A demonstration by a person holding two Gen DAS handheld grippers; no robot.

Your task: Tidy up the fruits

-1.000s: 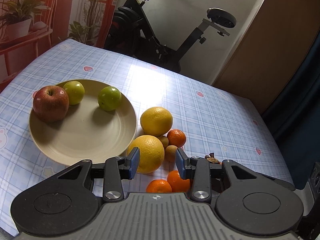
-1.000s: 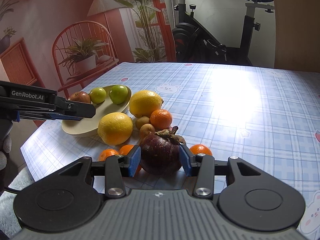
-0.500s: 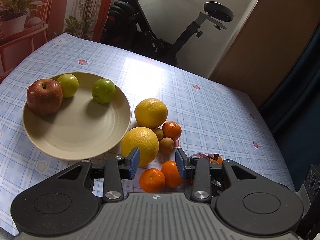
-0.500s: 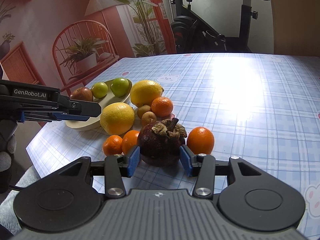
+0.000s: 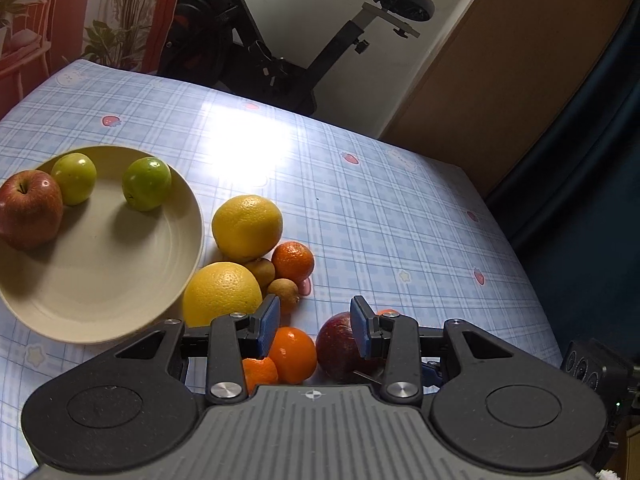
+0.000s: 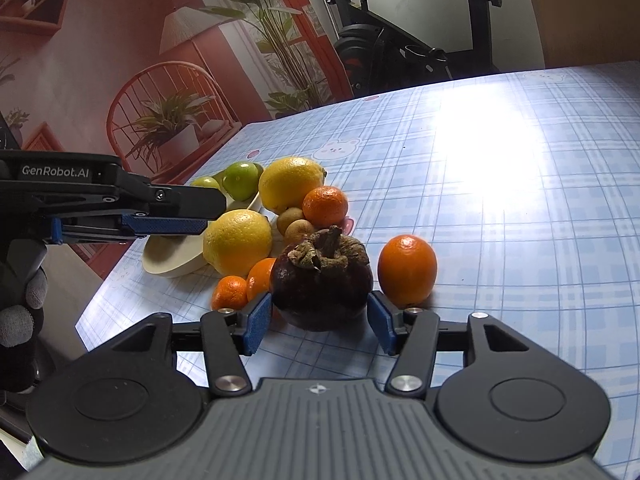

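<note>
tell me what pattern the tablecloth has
Light blue plaid on the tablecloth, dotted with small bear and strawberry prints; the right wrist view shows it best.

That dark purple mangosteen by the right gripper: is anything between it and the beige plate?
Yes. Between the dark purple mangosteen and the beige plate lie two small orange tangerines and a big yellow citrus. The right gripper is opening around the mangosteen.
</note>
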